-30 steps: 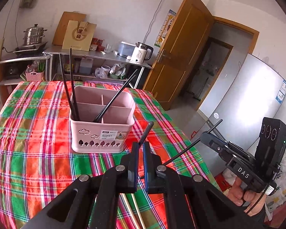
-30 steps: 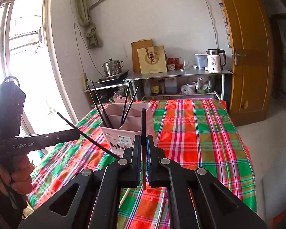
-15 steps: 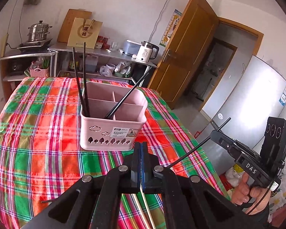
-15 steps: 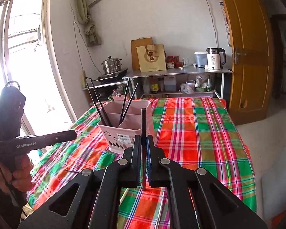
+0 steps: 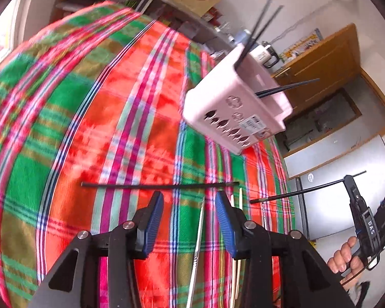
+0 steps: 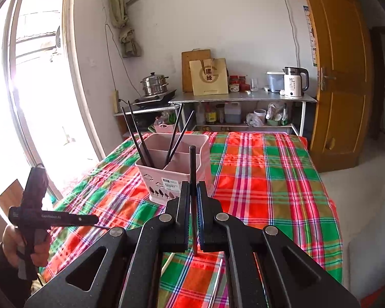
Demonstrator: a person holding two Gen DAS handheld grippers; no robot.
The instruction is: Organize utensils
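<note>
I am working over the desk draped in red-and-green plaid cloth (image 5: 95,118), where the pink plastic compartment basket (image 5: 233,113) sits at upper right of the left view, four black chopsticks already standing in it. My left gripper (image 5: 190,205) has just been opening; its fingers are standing half apart, empty, above a loose black chopstick (image 5: 156,185) lying crosswise. I should straddle its middle squarely before closing. My right gripper (image 6: 193,192) is pinching another black chopstick (image 6: 192,164) upright at centre.

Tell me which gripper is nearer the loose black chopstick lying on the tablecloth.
Left. The left gripper hangs open just short of the chopstick, which lies crosswise ahead of its fingertips. The right gripper is off to the side, shut on another chopstick.
</note>
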